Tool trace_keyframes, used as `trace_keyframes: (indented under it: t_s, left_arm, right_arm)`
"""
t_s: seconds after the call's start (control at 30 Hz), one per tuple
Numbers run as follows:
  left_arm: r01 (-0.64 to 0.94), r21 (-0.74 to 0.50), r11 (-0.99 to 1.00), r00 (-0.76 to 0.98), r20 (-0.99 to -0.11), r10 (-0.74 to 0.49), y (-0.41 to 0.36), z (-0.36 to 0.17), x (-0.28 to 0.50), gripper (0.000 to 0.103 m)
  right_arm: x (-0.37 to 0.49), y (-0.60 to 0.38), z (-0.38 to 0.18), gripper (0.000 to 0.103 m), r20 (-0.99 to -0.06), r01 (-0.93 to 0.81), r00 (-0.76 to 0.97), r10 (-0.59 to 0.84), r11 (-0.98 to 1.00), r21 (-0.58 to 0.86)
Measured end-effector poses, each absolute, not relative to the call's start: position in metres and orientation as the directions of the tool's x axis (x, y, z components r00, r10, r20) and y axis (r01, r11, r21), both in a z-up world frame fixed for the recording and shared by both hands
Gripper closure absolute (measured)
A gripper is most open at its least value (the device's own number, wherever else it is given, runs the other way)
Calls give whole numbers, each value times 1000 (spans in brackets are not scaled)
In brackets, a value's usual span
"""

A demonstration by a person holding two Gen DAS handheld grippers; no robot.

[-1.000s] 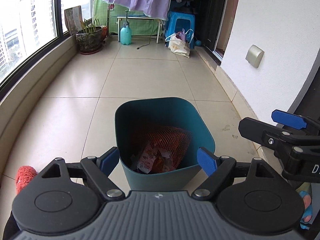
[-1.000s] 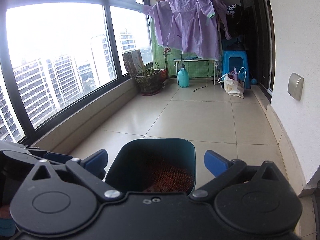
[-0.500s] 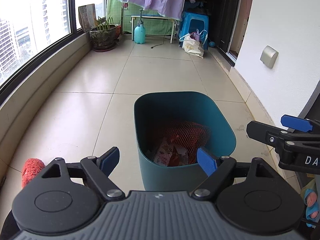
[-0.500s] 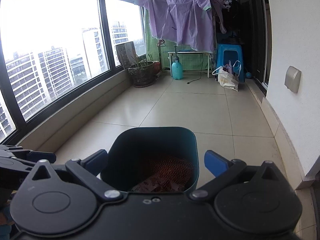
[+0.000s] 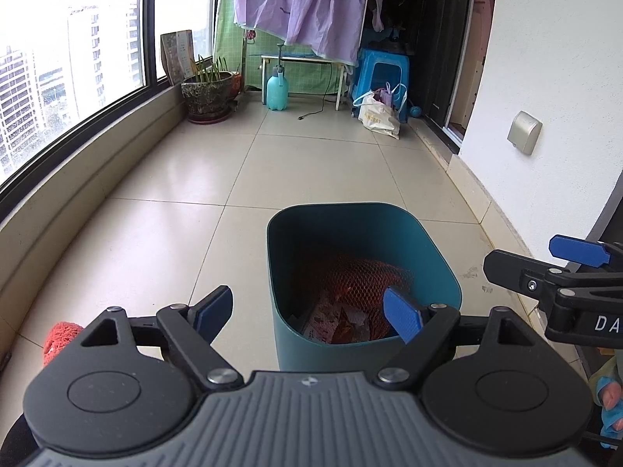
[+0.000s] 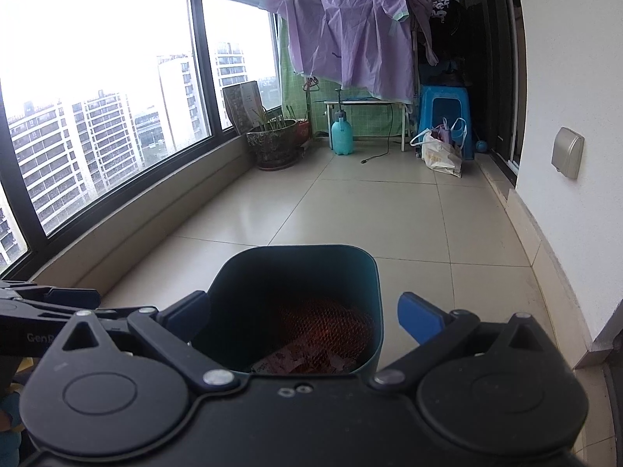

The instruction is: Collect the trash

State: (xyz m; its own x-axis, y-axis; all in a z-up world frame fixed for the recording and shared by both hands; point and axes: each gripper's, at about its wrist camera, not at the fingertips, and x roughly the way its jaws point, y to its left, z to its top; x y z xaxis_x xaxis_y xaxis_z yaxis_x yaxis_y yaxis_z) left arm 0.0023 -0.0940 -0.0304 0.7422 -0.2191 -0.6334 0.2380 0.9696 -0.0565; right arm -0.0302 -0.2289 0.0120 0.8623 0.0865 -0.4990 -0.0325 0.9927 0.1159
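On a tiled balcony, a red scrap (image 5: 58, 340) lies at far left, easily overlooked; the left gripper (image 5: 307, 311) and right gripper (image 6: 303, 317) hover spread and empty over the teal bin (image 5: 440, 268), whose netting (image 5: 366, 280) could snag fingers.

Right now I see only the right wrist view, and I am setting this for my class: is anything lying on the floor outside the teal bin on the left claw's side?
Observer: Yes. The left wrist view shows a red-orange fuzzy clump on the tiles, left of the left claw. I cannot tell whether it is trash.
Operator: Is that claw free to take it?
Observer: Its jaws stand open with nothing between them.
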Motion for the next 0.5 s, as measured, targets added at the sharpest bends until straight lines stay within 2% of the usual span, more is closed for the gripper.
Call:
trace_keyframes:
  t_s: [0.27,0.5]
  left_arm:
    - [254,-74,964,768,-591,-248,-94,-19,-6,18]
    - [258,-96,961,760,-594,-264,-95,-18,-2,18]
  right_arm:
    - [-29,-229,11,0,-516,-30,853,85,993,115]
    - [-26,-227,13,0,-517,-41,851,90,993,106]
